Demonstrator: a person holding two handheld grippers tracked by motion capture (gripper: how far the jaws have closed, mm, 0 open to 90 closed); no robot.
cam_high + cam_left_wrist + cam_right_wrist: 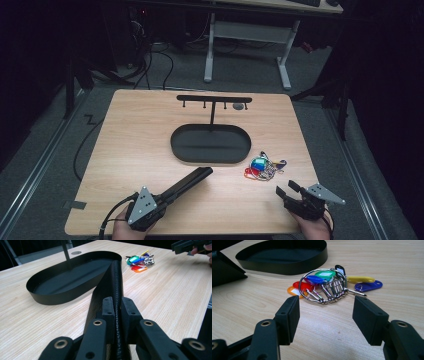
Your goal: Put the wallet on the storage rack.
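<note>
Black case (113, 287) clamped in left jaws, keys (329, 285) just beyond parted right jaws

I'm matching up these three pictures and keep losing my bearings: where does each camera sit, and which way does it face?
High view: above the person's side, looking forward and down on the table; both hands, left gripper and right gripper at the bottom.
Left gripper view: on the left gripper, looking along a black case clamped in its jaws toward the tray.
Right gripper view: on the right gripper, jaws open, facing the keys.
All three share tray and keys.
</note>
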